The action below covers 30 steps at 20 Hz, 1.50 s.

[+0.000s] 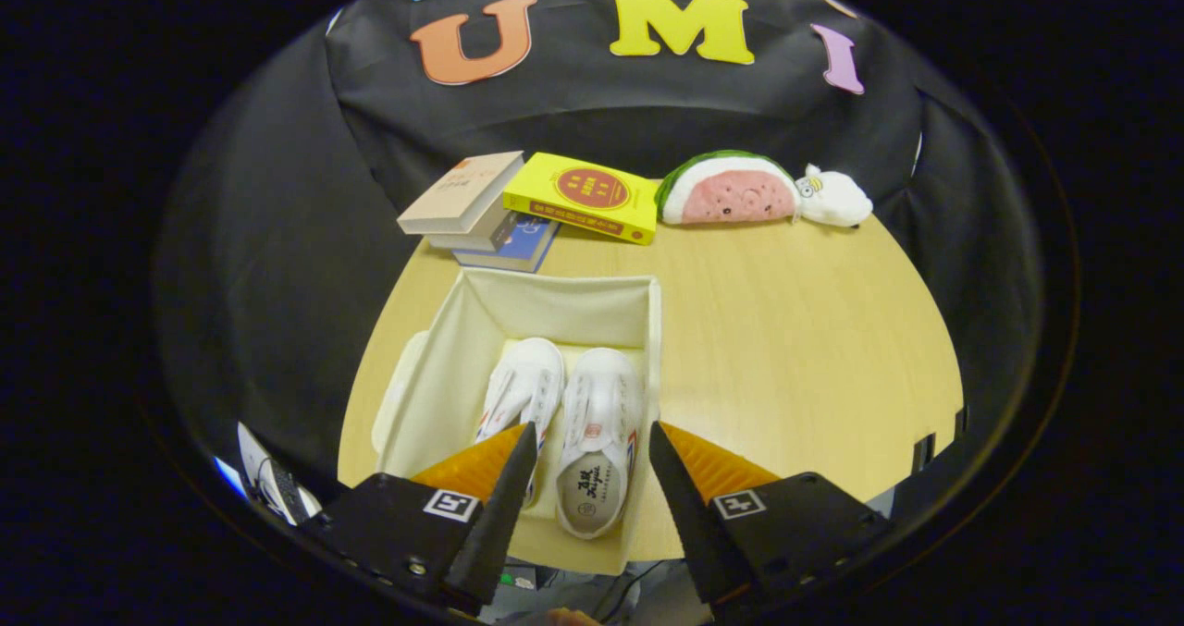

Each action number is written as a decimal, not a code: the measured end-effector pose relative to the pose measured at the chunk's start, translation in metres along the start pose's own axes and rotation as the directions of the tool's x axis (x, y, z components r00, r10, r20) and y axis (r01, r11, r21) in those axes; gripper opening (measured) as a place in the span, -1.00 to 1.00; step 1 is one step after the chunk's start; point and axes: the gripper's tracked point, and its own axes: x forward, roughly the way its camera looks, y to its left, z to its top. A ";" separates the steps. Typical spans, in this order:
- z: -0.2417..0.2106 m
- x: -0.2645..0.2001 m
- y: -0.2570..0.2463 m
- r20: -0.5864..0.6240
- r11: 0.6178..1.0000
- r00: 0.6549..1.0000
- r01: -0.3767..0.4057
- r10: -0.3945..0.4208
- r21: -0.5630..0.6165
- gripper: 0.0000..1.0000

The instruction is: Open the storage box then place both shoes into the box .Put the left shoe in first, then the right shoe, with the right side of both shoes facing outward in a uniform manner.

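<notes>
The desk (795,349) carries an open box (555,304) with both shoes lying side by side inside, toes pointing away. The left shoe (523,387) sits partly behind one finger; the right shoe (599,441) lies between the fingers. Beyond the box rest stacked books (481,210), a yellow book (585,196) and a watermelon plush (731,191) touching a small white plush (837,197). The hand-held gripper (592,450) hovers spread wide above the box, pinching nothing.

Bright, even overhead light; sharp centre, fisheye-curved edges.
</notes>
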 end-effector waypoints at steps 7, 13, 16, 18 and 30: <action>0.012 -0.020 -0.067 0.086 0.996 0.996 -0.016 0.023 -0.088 0.93; 0.034 -0.064 -0.130 0.237 0.994 0.971 0.036 -0.011 -0.102 0.93; 0.057 -0.105 -0.157 0.348 0.993 0.936 0.091 -0.058 -0.078 0.94; 0.074 -0.137 -0.166 0.421 0.994 0.903 0.102 -0.082 -0.025 0.93; 0.136 -0.285 -0.154 0.727 0.989 0.674 0.138 -0.129 0.048 0.92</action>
